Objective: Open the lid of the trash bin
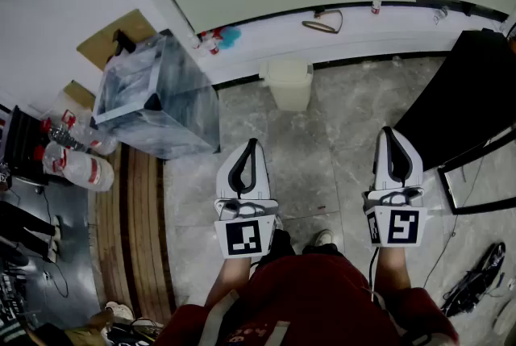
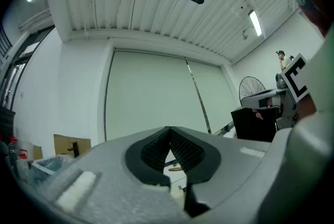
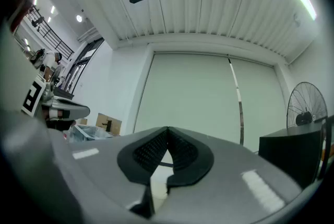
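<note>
A small cream trash bin with its lid down stands on the tiled floor against the white wall ledge. It is ahead of both grippers and some way beyond their tips. My left gripper points toward it from the lower middle of the head view, jaws together and empty. My right gripper is held level beside it to the right, also shut with nothing in it. In the left gripper view the ribbed pads of my left gripper meet at the tip. The right gripper view shows my right gripper closed the same way.
A large grey bin with a clear liner stands at the left, with plastic bottles beside it. A black cabinet is at the right, and cables lie at the lower right. A fan stands behind the cabinet.
</note>
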Action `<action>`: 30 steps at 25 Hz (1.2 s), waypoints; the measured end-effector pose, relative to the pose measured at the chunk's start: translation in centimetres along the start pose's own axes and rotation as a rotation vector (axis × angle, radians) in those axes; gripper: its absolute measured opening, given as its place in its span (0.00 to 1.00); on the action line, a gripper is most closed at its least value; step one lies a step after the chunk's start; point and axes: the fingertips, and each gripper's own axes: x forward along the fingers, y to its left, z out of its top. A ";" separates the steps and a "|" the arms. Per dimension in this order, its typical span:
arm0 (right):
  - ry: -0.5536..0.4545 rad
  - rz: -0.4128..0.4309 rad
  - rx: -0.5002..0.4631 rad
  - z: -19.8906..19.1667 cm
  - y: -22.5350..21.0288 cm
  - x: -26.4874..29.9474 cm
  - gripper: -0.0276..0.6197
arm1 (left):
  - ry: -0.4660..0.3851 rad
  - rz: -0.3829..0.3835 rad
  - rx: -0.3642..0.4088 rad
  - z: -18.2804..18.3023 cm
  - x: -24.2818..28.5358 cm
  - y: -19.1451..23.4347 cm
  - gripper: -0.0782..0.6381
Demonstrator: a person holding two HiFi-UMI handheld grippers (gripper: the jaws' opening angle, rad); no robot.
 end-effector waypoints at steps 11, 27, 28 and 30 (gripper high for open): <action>-0.010 -0.031 0.023 1.3 9.0 6.5 0.04 | -0.008 -0.029 -0.017 -1.7 1.1 11.1 0.12; 0.026 -0.068 -0.005 1.4 17.4 12.8 0.04 | -0.028 -0.078 -0.044 -3.5 3.2 21.9 0.12; 0.031 -0.069 -0.008 1.4 17.6 12.9 0.04 | -0.027 -0.083 -0.046 -3.6 3.2 22.1 0.12; 0.037 -0.071 -0.011 1.2 17.8 13.3 0.04 | -0.027 -0.094 -0.050 -3.8 3.5 22.3 0.12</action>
